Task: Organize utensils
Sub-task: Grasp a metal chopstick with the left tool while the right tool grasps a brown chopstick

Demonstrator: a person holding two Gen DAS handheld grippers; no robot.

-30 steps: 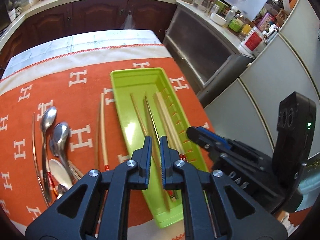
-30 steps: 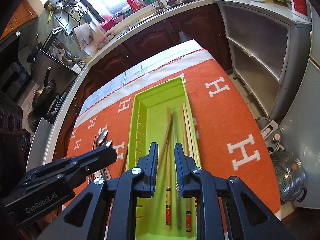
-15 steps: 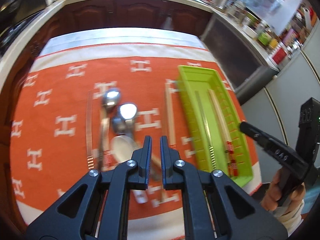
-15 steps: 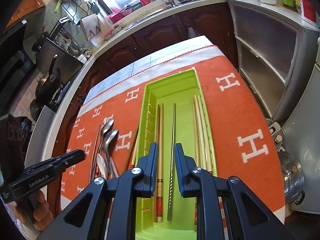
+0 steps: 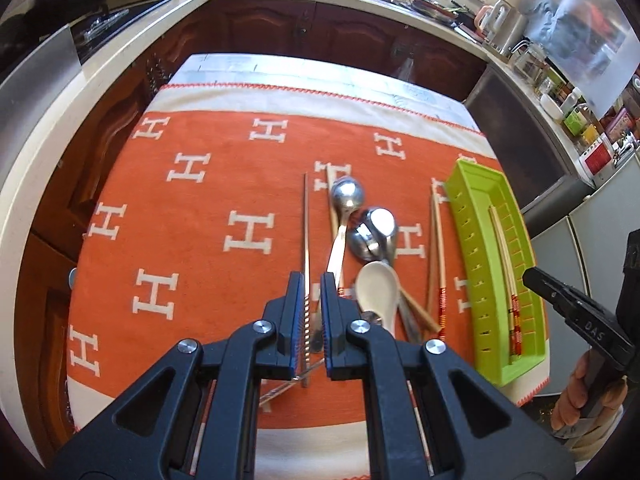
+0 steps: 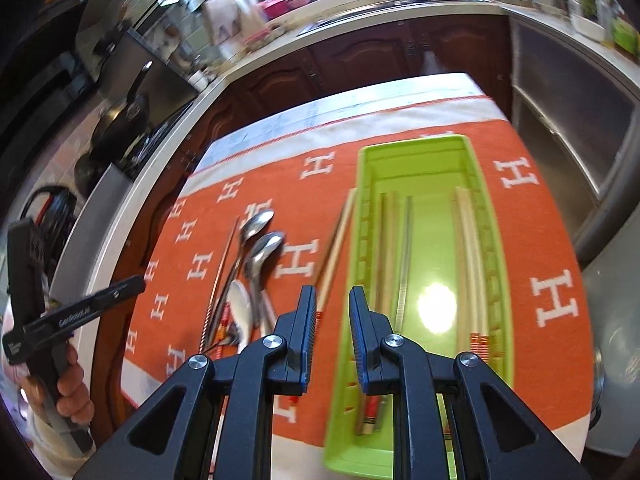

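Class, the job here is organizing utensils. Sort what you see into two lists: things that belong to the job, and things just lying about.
Belongs to the job:
green tray
metal spoons
white spoon
wooden chopsticks
metal chopstick
left gripper
right gripper

Just lying about:
orange cloth
frying pan
kettle

Two metal spoons [image 5: 347, 200], one white spoon [image 5: 378, 292], one green tray [image 5: 472, 216]

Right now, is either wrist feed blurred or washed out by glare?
Right wrist view: smeared by motion blur, with a bright glare spot on the floor of the green tray. Left wrist view: sharp; spoons reflect light but stay readable, fisheye bending the counter edges.
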